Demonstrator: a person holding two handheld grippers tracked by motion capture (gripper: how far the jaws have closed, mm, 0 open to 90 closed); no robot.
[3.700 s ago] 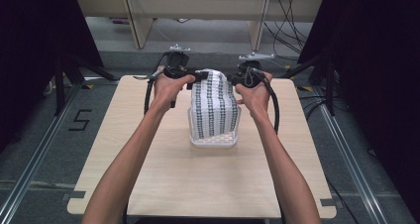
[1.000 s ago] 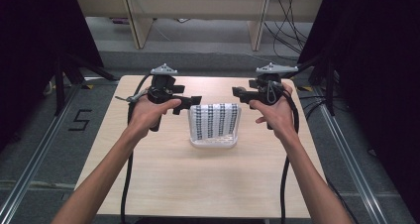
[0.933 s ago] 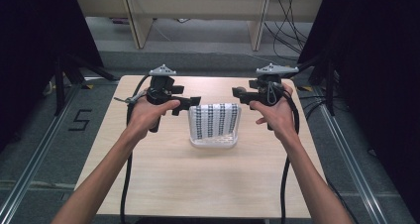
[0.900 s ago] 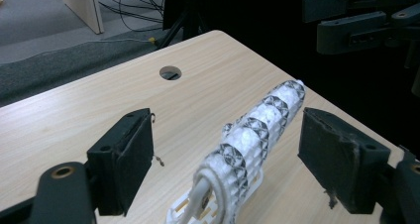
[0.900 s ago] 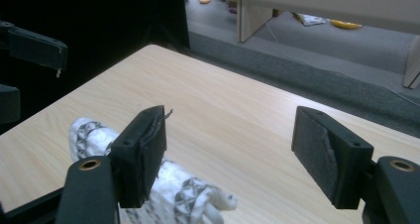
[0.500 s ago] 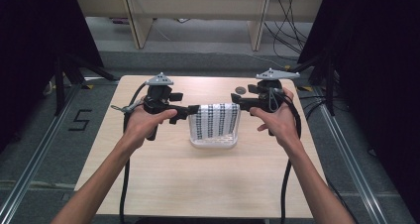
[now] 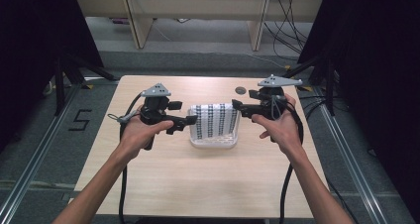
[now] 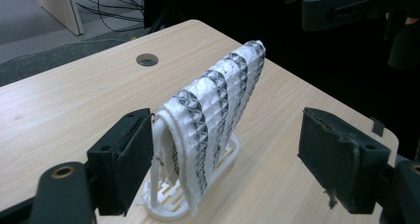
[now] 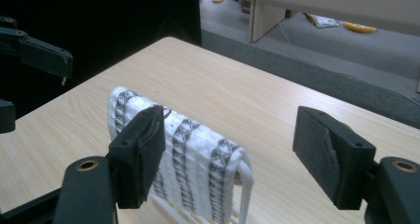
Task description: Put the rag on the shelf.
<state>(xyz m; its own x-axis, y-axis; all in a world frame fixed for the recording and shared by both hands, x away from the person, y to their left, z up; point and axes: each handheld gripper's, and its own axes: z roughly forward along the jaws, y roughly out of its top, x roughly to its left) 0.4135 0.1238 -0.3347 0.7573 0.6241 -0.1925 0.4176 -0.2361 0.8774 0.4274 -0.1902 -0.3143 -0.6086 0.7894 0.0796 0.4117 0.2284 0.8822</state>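
Note:
A black-and-white patterned cloth (image 7: pixel 214 119) hangs folded over a white rack (image 7: pixel 213 142) at the middle of the table. My left gripper (image 7: pixel 190 120) is level at the rack's left end, open, and touches nothing. In the left gripper view its jaws (image 8: pixel 230 149) stand wide, with the cloth (image 8: pixel 218 100) and rack (image 8: pixel 163 204) just beyond them. My right gripper (image 7: pixel 236 105) is at the rack's right end, also open. Between its wide jaws (image 9: pixel 237 149) I see the cloth (image 9: pixel 188 135) draped over the rack's end bar (image 9: pixel 246 184).
The wooden table (image 7: pixel 198 184) has a round cable hole (image 7: pixel 240 90) behind the rack. Black curtains stand on both sides, and shelf legs and cables lie on the floor beyond the far edge. Each gripper's cable trails down towards the table's near edge.
Several seconds ago both grippers were up at the cloth on top of the rack. Over the last second both hands came a little towards the near edge and lower, beside the rack's ends.

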